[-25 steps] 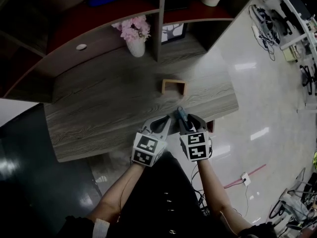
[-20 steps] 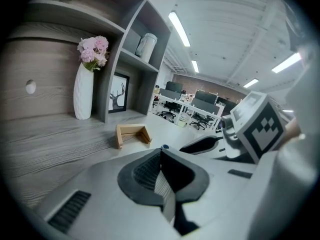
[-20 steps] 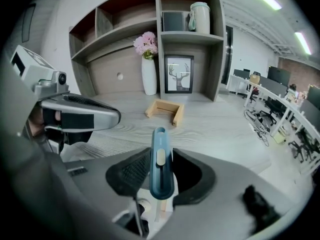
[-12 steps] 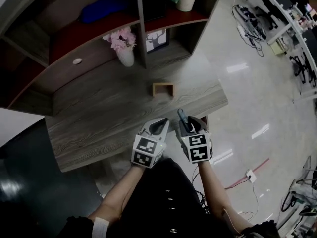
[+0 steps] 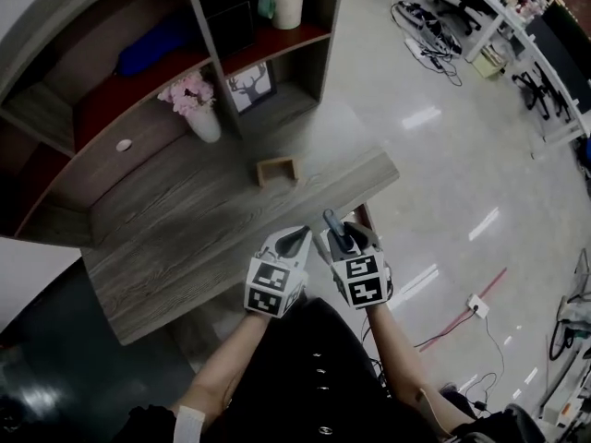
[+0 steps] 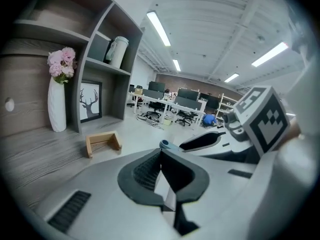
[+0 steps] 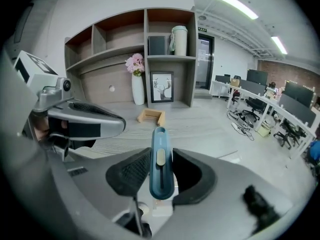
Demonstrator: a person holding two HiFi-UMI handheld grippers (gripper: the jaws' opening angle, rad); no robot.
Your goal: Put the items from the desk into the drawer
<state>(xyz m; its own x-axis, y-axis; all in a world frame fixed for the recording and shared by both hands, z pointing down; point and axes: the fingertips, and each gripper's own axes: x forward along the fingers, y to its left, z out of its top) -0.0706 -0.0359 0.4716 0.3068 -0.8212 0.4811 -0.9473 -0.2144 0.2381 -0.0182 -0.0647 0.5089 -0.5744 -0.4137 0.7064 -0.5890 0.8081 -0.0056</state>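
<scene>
**Right gripper view.** The right gripper [image 7: 160,153] is clamping a blue utility knife [image 7: 161,171] between its ribbed pads. The knife is lying lengthwise along the jaws, with its rounded end pointing away. This view is showing the pale slider on the knife's flat face, whereas the head view is giving only the blue end jutting past the jaws.

**Left gripper view.** The left gripper [image 6: 160,153] is sitting just beside the right one, its jaws meeting tip to tip with nothing between them.

**Head view.** Both grippers are hovering at the near edge of the grey wood-grain desk [image 5: 175,220]. Beyond them a small wooden stand [image 5: 277,170] is resting on the desk. Further back, a white vase of pink flowers [image 5: 199,113] and a framed deer picture [image 5: 251,86] are standing in the shelf unit [image 5: 208,44]
</scene>
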